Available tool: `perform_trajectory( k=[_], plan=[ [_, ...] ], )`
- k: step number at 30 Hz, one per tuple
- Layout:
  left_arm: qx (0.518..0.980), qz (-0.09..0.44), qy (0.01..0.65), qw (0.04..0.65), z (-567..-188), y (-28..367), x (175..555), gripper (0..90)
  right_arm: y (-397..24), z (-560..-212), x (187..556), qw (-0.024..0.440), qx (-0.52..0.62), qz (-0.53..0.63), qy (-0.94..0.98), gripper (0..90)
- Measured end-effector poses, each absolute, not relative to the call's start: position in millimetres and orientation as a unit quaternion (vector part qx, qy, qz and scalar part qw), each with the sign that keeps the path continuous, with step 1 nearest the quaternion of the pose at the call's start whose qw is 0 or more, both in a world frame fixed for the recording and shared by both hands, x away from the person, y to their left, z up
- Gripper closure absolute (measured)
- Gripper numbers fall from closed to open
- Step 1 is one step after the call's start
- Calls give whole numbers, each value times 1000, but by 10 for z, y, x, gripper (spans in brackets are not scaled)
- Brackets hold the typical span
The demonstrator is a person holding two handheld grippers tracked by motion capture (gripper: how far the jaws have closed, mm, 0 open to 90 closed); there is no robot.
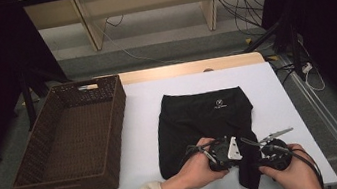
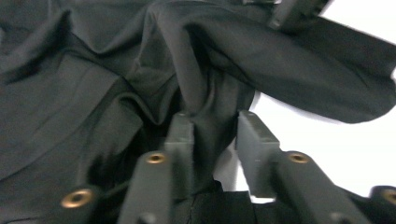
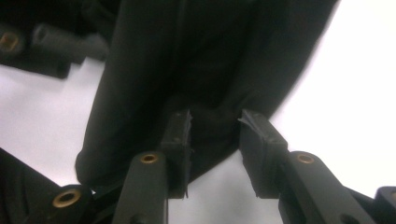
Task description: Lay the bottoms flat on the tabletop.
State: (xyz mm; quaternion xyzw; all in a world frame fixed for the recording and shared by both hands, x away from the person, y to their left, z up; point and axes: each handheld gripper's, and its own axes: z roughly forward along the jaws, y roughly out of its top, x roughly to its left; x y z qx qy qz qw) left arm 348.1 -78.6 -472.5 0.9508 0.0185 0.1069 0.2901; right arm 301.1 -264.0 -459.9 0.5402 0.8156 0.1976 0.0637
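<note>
White table (image 1: 141,129), lower centre of the high view: both grippers work the near edge of a black garment (image 1: 205,114).

Left gripper (image 2: 215,133): jaws part-open, a raised fold between them, grip not confirmed. Right gripper (image 3: 215,135): jaws part-open astride the hem, pads clear. The fabric looks light, limp and slippery; take bunched folds or the hem. Wicker basket (image 1: 37,144) stands at left.

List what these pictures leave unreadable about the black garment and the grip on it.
- Logo on the black garment: too small in the high view.
- Garment's near hem: hidden by both hands in the high view.
- Left gripper: cloth lies between its fingers; whether they press on it is unclear.
</note>
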Motion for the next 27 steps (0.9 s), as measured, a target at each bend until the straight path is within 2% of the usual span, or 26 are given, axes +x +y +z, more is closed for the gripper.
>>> perform_trajectory(
  k=[2, 5, 6, 15, 27],
  plan=[
    [949, 103, 22, 296, -4726, -781, 3470, 835, -2581, -4593, 2980, 88, 532, 176, 824, 728],
    [949, 100, 22, 298, -4670, -734, 3439, 868, -2580, -4588, 2965, 91, 523, 164, 831, 880],
    [949, 97, 21, 300, -4645, -702, 3426, 869, -2595, -4583, 2962, 84, 523, 165, 832, 898],
    [955, 52, -17, 293, -4444, -453, 3215, 867, -2856, -4478, 2891, 54, 515, 140, 844, 900],
    [957, -13, -36, 286, -4418, -465, 2962, 861, -2991, -4353, 2790, 24, 471, 97, 876, 900]
  ],
)
